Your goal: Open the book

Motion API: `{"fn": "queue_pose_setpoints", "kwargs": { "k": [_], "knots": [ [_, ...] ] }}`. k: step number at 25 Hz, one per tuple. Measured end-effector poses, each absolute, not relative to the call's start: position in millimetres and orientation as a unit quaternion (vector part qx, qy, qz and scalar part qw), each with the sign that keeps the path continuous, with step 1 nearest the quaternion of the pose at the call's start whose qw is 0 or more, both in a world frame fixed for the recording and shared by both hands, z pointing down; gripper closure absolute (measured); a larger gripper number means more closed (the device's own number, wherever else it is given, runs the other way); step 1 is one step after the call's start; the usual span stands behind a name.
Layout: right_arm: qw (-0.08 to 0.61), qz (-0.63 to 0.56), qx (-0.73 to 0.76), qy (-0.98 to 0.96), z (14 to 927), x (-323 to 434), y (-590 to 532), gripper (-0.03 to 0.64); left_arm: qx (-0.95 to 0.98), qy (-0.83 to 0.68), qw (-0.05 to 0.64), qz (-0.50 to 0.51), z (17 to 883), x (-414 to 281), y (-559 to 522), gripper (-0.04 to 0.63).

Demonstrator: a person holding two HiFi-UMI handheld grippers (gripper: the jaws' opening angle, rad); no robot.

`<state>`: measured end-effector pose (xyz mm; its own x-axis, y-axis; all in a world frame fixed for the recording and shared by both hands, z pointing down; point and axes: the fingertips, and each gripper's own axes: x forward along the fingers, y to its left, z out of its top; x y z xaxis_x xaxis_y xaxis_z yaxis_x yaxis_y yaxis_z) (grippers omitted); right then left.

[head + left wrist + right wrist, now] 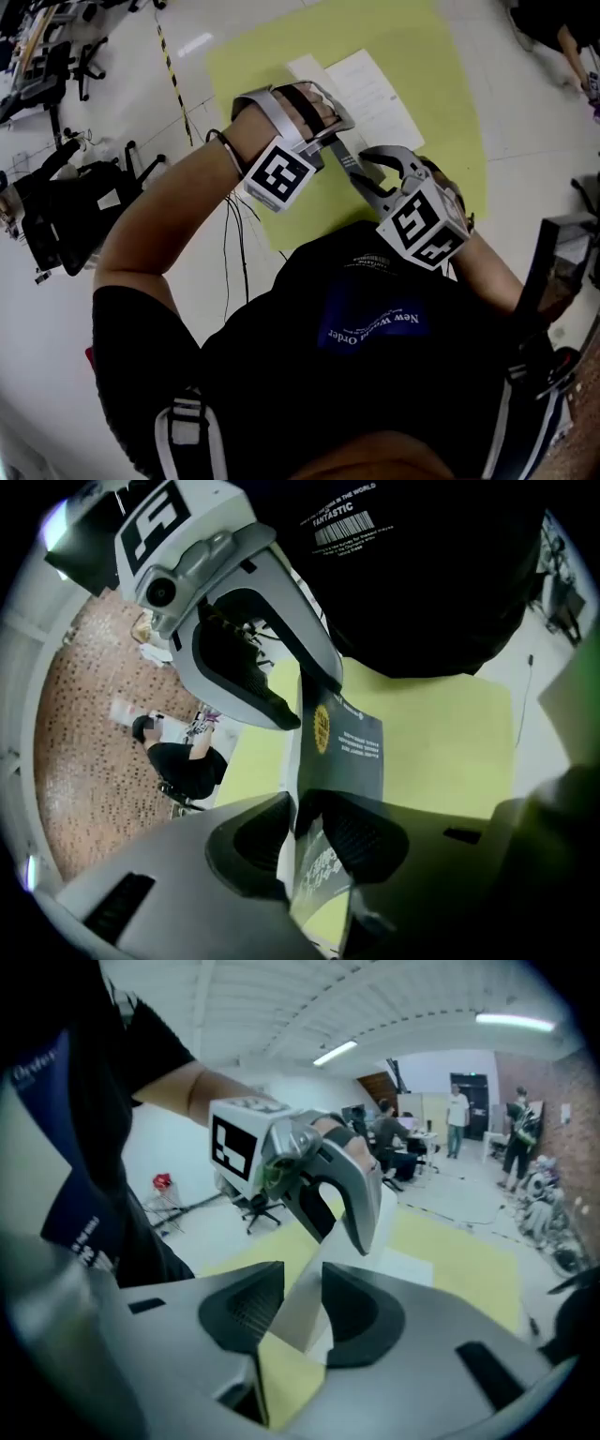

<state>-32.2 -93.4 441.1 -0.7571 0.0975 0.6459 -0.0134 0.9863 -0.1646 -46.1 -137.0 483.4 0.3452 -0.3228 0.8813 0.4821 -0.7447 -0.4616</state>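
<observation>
Holding the book above the yellow mat, I grip it with both grippers in front of my chest.
My left gripper is clamped on the dark printed cover, which stands edge-on between its pads. The book hangs between the two tools over the mat, which is spread on the pale floor with white sheets lying flat on it. My right gripper, just beside the left and angled towards it, pinches the pale pages, its jaws closed on them.
</observation>
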Motion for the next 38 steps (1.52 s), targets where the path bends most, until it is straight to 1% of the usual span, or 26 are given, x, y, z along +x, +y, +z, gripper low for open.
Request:
{"fn": "queue_pose_setpoints", "kwargs": {
  "k": [3,5,10,13,17,20,25,29,31,34,36,38],
  "knots": [
    [0.266,0.171,-0.091,-0.944,415.8,-73.2,-63.4,0.505,-0.758,-0.01,0.348,-0.552,476.6,-96.5,-99.5,0.48],
    [0.247,0.211,-0.097,-0.941,413.7,-89.1,-62.7,0.505,-0.768,0.015,0.345,-0.539,473.9,-124.2,-74.8,0.48],
    [0.308,0.204,-0.091,-0.925,466.2,-97.7,-72.1,0.505,-0.772,0.043,0.322,-0.546,494.6,-160.3,-25.3,0.469],
    [0.321,0.234,-0.101,-0.912,486.6,-107.0,-65.5,0.505,-0.766,0.049,0.311,-0.56,516.8,-175.2,-4.9,0.432],
    [0.378,0.208,-0.125,-0.894,515.1,-119.4,-43.8,0.505,-0.756,0.08,0.316,-0.568,553.7,-193.5,18.4,0.37],
    [0.401,0.202,-0.13,-0.884,533.1,-133.4,-24.3,0.505,-0.765,0.098,0.304,-0.559,576.4,-211.8,41.9,0.351],
    [0.419,0.197,-0.136,-0.876,544.6,-130.4,-25.7,0.505,-0.764,0.105,0.256,-0.583,588.2,-235.5,67.2,0.347],
    [0.416,0.192,-0.142,-0.878,542.4,-140.9,-22.6,0.505,-0.759,0.186,0.206,-0.589,568.6,-267.6,79.6,0.348],
    [0.406,0.207,-0.144,-0.878,537.3,-149.2,-21.7,0.505,-0.764,0.251,0.175,-0.568,551.2,-270.8,81.7,0.347],
    [0.395,0.244,-0.136,-0.875,531.7,-158.6,-25.8,0.505,-0.773,0.348,0.131,-0.514,523.5,-256.8,81.1,0.347],
    [0.405,0.241,-0.122,-0.873,537.9,-156.7,-33.3,0.53,-0.778,0.4,0.097,-0.474,511.7,-242.3,77.9,0.348],
    [0.422,0.218,-0.104,-0.874,545.7,-148.1,-43.3,0.54,-0.784,0.441,0.037,-0.435,511.4,-229.3,76.2,0.348]
  ]
}}
